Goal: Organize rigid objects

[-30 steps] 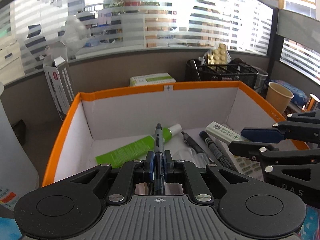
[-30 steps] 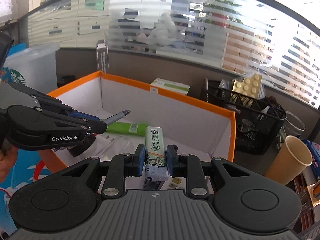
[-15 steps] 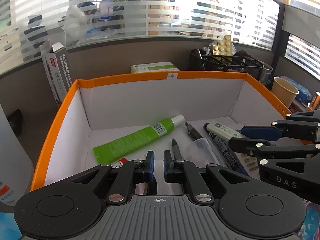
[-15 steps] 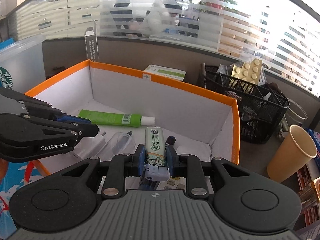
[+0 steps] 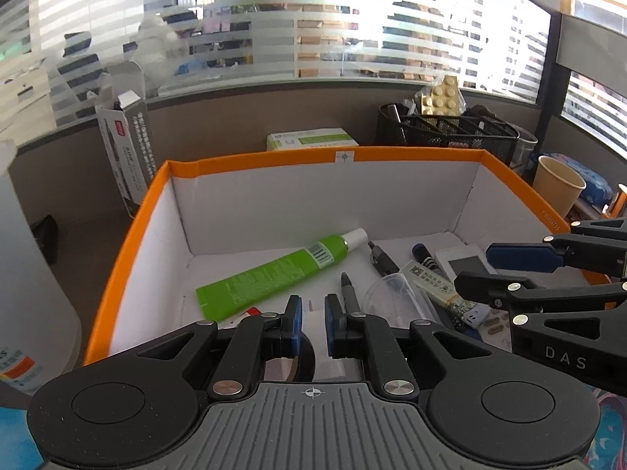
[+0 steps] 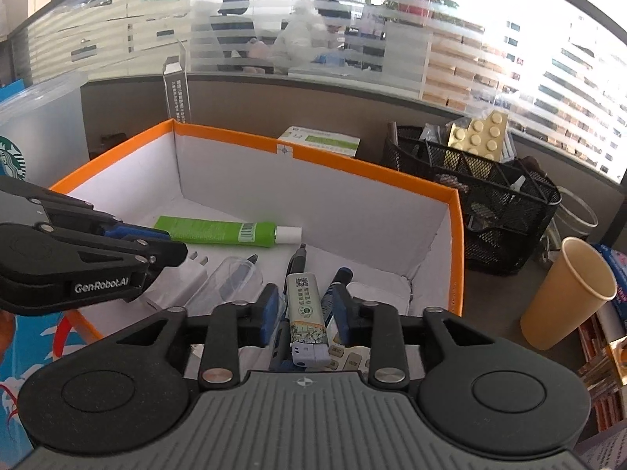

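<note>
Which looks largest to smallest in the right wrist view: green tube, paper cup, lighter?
1. Paper cup, clearly largest.
2. Green tube and lighter: similar apparent length; the lighter lies nearer the camera, between the open right gripper fingers, so unranked.

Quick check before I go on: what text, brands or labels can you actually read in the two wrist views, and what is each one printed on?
"GenRobot.AI": side of the black left gripper.
"DAS": side of the black right gripper.
Starbucks siren logo, no legible words: white plastic container.
Printing and QR code on the slim white lighter: too small to read.
Barcode and print on the green tube: unreadable.
Red label and text on the tall grey carton: blurred.
</note>
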`<state>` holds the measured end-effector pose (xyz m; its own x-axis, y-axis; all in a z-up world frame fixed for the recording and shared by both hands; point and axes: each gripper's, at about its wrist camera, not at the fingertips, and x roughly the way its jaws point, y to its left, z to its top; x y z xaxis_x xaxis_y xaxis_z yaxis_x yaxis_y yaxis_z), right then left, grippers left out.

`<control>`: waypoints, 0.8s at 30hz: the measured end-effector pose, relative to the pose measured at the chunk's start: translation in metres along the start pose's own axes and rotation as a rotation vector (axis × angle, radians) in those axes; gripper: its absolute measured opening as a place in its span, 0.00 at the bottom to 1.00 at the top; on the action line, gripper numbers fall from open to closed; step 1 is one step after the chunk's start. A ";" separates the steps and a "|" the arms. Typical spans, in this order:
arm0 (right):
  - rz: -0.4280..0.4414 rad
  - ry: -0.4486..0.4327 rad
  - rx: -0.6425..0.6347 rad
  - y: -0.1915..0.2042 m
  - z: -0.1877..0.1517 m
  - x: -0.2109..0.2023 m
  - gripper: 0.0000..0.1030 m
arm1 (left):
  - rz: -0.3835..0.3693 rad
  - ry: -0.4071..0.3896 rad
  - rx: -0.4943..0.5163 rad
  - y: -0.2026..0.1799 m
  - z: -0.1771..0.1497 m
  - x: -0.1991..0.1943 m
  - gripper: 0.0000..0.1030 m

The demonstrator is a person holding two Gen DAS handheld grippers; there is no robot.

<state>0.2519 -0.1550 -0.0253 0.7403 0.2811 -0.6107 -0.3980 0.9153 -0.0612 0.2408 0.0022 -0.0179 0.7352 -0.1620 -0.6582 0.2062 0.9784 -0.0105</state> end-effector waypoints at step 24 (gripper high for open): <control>-0.039 -0.185 0.104 0.033 -0.024 -0.077 0.78 | 0.096 -0.126 -0.048 0.005 -0.024 -0.073 0.92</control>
<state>0.1683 -0.1532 0.0004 0.8447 0.2840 -0.4536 -0.3158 0.9488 0.0058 0.1731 0.0221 0.0118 0.8260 -0.0794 -0.5580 0.1022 0.9947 0.0097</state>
